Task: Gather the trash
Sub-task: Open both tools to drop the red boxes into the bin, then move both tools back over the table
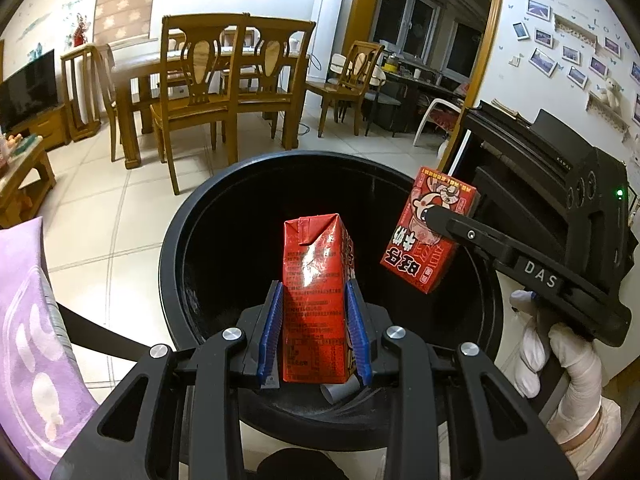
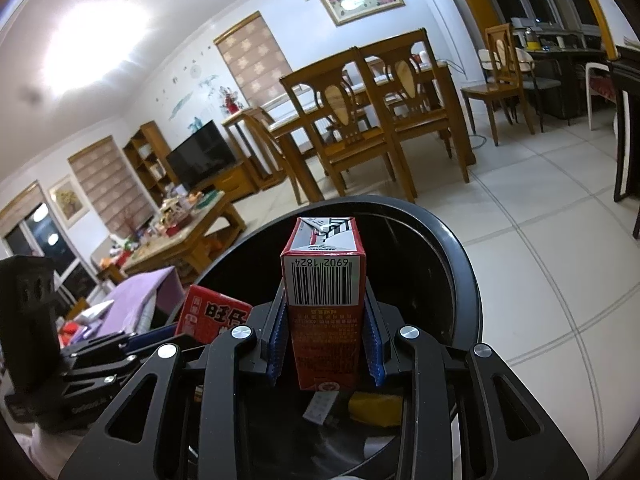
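Observation:
My left gripper (image 1: 316, 316) is shut on a red drink carton (image 1: 314, 292), held upright over the open black trash bin (image 1: 176, 248). My right gripper (image 2: 325, 340) is shut on a second red carton (image 2: 324, 300), barcode side facing the camera, over the same bin (image 2: 460, 264). In the left wrist view the right gripper (image 1: 434, 216) holds its carton (image 1: 424, 236) tilted over the bin's right side. In the right wrist view the left gripper's carton (image 2: 214, 314) shows at lower left. A yellow scrap (image 2: 374, 410) and a small white wrapper (image 2: 320, 406) lie inside the bin.
Tiled floor (image 1: 120, 200) surrounds the bin. A wooden dining table with chairs (image 1: 224, 92) stands behind it. A purple cloth (image 1: 28, 320) lies at the left, a black piano (image 1: 540, 152) at the right. A cluttered coffee table (image 2: 184, 232) and a TV (image 2: 200, 156) stand farther left.

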